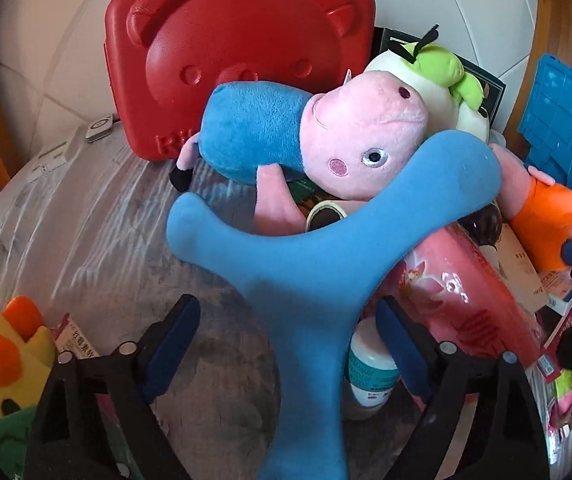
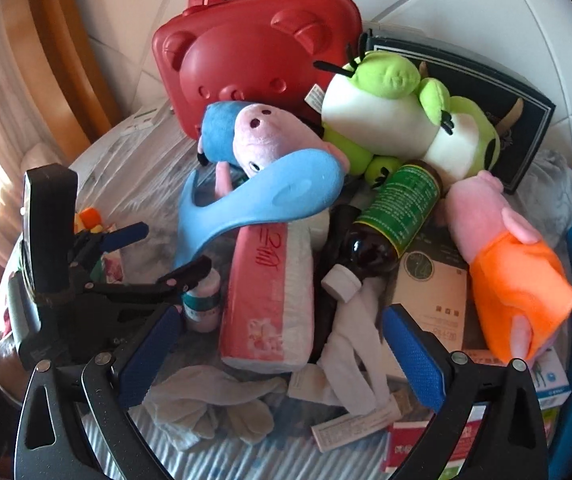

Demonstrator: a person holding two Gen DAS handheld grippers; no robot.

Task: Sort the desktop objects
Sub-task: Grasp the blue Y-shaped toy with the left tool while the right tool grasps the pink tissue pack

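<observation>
Left wrist view: blue Y-shaped toy (image 1: 306,264) between the parted fingers of the left gripper (image 1: 286,352).
Stem runs straight ahead; right gripper (image 2: 282,356), also spread and empty, sits farther off.

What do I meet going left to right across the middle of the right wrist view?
Left gripper → blue Y-shaped toy → pink tissue pack → brown bottle → pig in orange.

Matt blue foam Y-shaped piece (image 1: 310,280), fuzzy plush pig (image 1: 326,136), textured red plastic case (image 1: 238,52), glossy brown bottle (image 2: 390,220).
</observation>
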